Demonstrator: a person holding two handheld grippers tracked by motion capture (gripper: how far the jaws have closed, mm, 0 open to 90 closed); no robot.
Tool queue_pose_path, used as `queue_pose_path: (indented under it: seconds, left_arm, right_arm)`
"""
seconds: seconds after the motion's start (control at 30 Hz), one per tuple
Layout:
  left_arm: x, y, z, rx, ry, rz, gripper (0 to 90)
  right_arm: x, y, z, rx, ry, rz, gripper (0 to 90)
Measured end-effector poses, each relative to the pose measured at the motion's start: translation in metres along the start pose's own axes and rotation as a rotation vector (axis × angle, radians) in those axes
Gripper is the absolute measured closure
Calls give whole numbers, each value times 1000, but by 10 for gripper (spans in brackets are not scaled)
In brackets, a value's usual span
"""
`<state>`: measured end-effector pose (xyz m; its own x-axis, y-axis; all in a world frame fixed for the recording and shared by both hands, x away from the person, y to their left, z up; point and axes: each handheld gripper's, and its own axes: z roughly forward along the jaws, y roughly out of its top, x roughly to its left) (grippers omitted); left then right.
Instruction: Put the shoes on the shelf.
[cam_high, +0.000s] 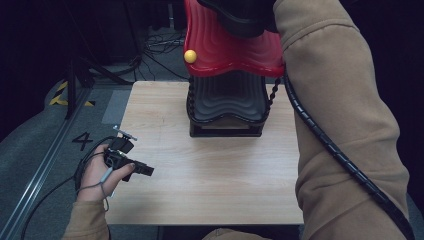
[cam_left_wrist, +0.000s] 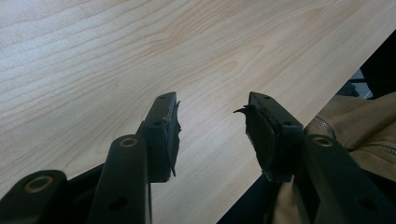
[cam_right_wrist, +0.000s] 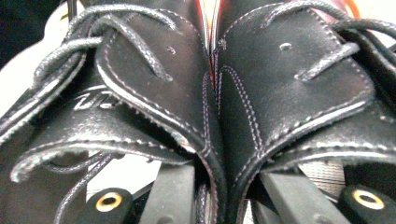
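A pair of black leather shoes (cam_right_wrist: 210, 107) is being pinched together by the right gripper (cam_right_wrist: 215, 196), its jaws nearly closed on the inner edges, up over the red-and-black shoe rack (cam_high: 227, 60) at the table's (cam_high: 210, 170) far side. Placement looks not yet done. The left gripper (cam_left_wrist: 212, 135) is hanging wide apart, holding nothing, near the table's left edge.

The pair of shoes (cam_right_wrist: 210, 116) hangs above the rack (cam_high: 227, 107) standing at the table's (cam_high: 210, 175) far edge.
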<state>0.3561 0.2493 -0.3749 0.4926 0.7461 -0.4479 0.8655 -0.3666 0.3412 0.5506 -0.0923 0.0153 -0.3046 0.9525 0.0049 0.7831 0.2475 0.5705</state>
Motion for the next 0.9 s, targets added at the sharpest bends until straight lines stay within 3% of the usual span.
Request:
queue_pose_path:
  seconds: [0.37,0.5,0.67,0.9]
  left_arm:
    - [-2,-1,-1,-2,2,1,546]
    - [-3,-1,-2,-2,2,12,547]
    - [-3,-2,-3,-9,-1,10,547]
    - [-4,-3,-3,-10,-4,9,547]
  right_arm:
    - [-3,2,24,-31,-41,46,803]
    - [2,0,39,-27,-28,76,794]
    - [9,0,48,-64,-35,79,794]
    - [4,-4,62,-73,-61,113,794]
